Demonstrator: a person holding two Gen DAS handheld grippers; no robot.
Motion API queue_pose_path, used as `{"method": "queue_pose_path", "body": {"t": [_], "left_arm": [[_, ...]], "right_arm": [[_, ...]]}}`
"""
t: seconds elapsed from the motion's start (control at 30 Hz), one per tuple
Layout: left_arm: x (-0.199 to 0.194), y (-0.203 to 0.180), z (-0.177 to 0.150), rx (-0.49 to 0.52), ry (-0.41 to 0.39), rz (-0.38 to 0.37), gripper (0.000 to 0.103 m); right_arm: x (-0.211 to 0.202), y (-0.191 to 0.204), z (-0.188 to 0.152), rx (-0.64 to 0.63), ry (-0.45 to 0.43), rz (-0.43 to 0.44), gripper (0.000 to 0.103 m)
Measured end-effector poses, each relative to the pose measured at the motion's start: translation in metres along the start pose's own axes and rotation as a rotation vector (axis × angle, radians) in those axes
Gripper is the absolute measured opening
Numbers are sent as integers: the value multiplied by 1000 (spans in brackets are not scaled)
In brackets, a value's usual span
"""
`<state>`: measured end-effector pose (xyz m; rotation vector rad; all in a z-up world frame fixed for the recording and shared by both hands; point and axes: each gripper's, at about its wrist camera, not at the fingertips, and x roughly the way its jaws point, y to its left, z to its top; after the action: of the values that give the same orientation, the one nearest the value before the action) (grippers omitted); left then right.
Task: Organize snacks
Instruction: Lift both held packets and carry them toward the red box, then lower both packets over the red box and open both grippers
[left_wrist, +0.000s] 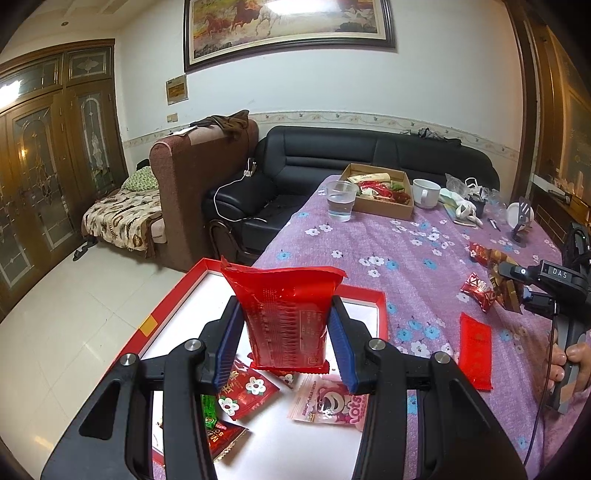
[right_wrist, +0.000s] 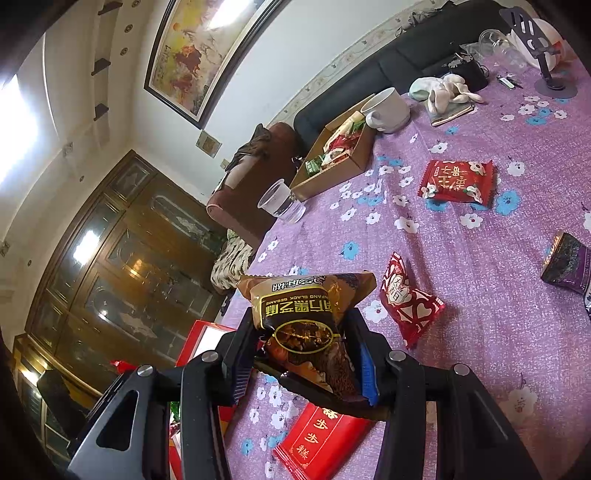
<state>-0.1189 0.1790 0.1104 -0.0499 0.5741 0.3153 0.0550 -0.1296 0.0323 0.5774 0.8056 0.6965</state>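
My left gripper is shut on a red snack packet and holds it upright above the red-rimmed white tray. In the tray lie a red flowered packet, a pink bear packet and a dark red packet. My right gripper is shut on a brown black-sesame packet, held above the purple flowered tablecloth; it also shows in the left wrist view. Loose on the cloth lie a flat red packet, a small red packet and a red flowered packet.
A cardboard box of snacks, a clear plastic cup and a white mug stand at the table's far end. A dark purple packet lies at the right. A black sofa is behind the table.
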Motion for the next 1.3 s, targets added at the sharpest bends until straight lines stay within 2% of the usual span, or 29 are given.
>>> {"method": "queue_pose_path", "body": {"t": [0.57,0.73,0.97,1.07,1.17,1.3], "left_arm": [[6,16,-9,-18,21,-26,44],[9,20,-11,-16,29,-43,44],[6,38,-13,-40,21,-25,44],[7,47,-15,-53,24,-16,44],[8,55,-17,-65,25,-10,44],[11,64,-18,-79,23,5,44]], "right_arm": [[0,9,-6,-31,-22,-67,47],[4,63,-25,-127,-22,14,47],[37,156,-69,-278,64,173,47],[47,179,-83,-301,88,217,48],[57,194,-93,-317,114,234,48],[70,206,-104,-344,117,198,48]]}}
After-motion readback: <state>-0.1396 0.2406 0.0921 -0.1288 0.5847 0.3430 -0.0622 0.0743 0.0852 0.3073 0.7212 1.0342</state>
